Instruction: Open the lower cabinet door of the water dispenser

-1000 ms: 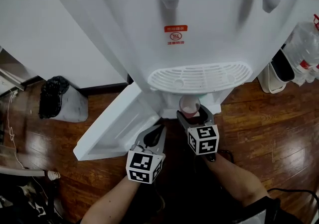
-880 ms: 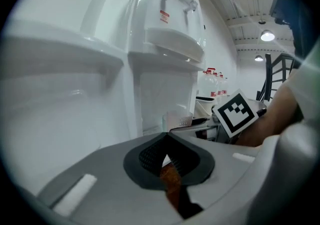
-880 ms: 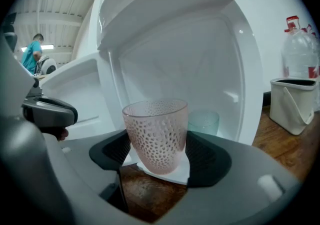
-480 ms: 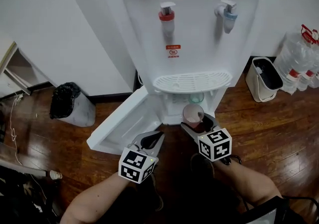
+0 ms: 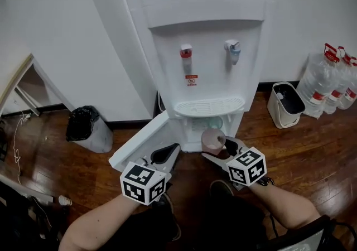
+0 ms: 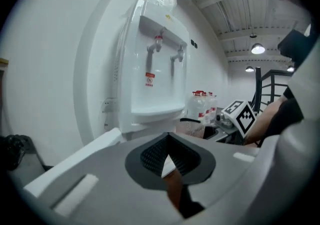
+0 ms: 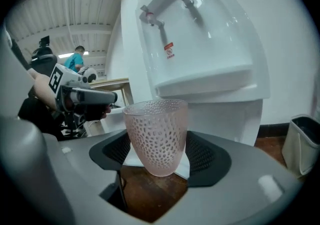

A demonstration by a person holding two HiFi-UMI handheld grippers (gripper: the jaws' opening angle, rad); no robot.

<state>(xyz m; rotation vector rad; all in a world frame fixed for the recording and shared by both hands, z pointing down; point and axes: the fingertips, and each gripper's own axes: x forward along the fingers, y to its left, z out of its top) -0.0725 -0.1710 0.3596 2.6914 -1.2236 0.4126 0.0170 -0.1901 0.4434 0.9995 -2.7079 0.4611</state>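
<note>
The white water dispenser (image 5: 206,49) stands against the wall. Its lower cabinet door (image 5: 142,141) is swung wide open to the left. My right gripper (image 5: 220,145) is shut on a pink dimpled cup (image 5: 212,140), upright in front of the open cabinet; the right gripper view shows the cup (image 7: 156,134) pinched between the pads. My left gripper (image 5: 169,149) hovers near the door's free edge, apart from it. Its jaws have just been opening and stand open by a narrow gap with nothing between them (image 6: 169,154).
A bin with a black bag (image 5: 88,128) sits left of the dispenser, a white bin (image 5: 284,105) and large water bottles (image 5: 329,80) to its right. A pale cup (image 5: 217,123) stands inside the cabinet. The floor is dark wood.
Both grippers have risen and drawn back from the cabinet, the right one carrying the pink cup. The head view has lifted and now takes in the whole dispenser. The door stays open.
</note>
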